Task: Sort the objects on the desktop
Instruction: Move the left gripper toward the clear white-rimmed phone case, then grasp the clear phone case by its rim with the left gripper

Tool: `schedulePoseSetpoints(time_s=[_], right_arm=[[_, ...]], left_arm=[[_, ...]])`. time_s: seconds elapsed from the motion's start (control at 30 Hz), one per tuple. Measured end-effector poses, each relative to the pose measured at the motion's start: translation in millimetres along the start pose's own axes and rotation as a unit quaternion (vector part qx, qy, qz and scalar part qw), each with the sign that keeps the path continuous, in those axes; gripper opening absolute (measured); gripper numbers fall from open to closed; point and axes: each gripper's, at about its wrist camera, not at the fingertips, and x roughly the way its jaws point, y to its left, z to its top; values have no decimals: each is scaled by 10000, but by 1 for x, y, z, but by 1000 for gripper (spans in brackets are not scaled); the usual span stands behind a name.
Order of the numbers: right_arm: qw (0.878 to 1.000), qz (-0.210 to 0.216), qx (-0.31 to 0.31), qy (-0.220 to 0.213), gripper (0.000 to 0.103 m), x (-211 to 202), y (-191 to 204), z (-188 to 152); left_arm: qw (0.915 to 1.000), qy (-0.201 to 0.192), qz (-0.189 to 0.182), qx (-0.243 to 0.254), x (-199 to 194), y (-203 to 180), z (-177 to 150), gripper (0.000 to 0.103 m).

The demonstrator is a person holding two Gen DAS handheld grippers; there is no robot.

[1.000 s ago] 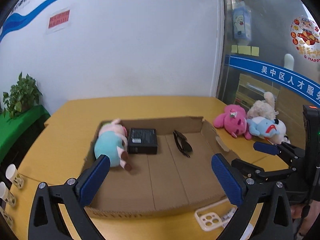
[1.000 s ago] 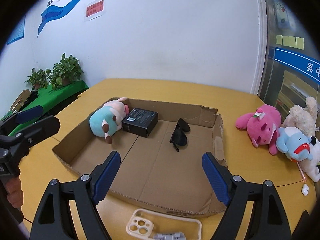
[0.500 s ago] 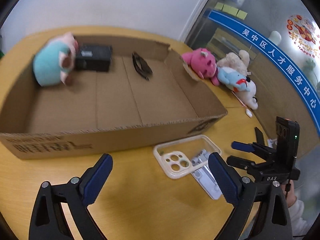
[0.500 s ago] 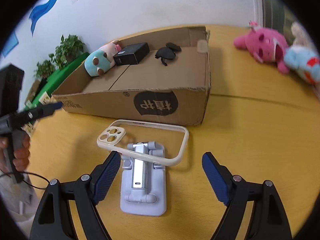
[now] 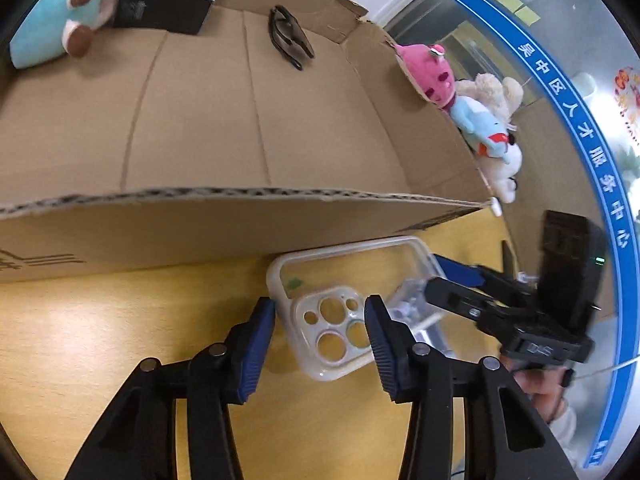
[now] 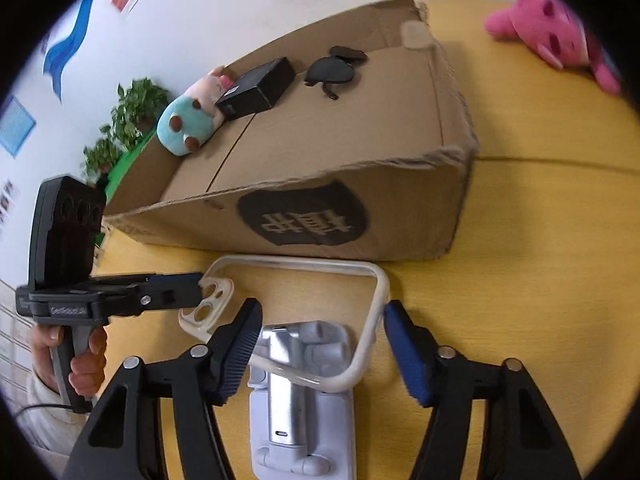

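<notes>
Beside corrugated cardboard box (image 5: 224,220), both tongs closing, ungripped, around translucent rounded phone case (image 5: 340,320).

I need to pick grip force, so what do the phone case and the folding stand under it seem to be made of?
The phone case looks like soft clear plastic or silicone with a milky rim: the tabletop shows through it. The folding stand looks like matte white hard plastic with a brushed, metallic-looking centre strip; whether that is real metal is unclear.
</notes>
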Motion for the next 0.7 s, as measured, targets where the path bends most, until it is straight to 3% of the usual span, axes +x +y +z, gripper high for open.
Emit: schedulePoseSetpoints(time_s=[0.13,0.33,0.47,0.6,0.7], right_arm=[[9994,-62,-310,-135,60,-7,27,-1],[9933,201,-1047,-450,60,-9,90,-3],[9884,540,-1300,-566,60,-1,117,-3],[9850,596,-1498,-609,60,8,134,-4],[9835,734,-1512,-677,60,6,136,-7]], left_arm=[[9994,-352,10,8,-30,11,-8,37],[9939,-1002,424,159,-99,33,-26,36],[9915,-1164,562,114,-124,53,-37,35],[9879,-1353,698,279,-135,60,-48,35],[9888,-1390,514,191,-141,67,-51,36]])
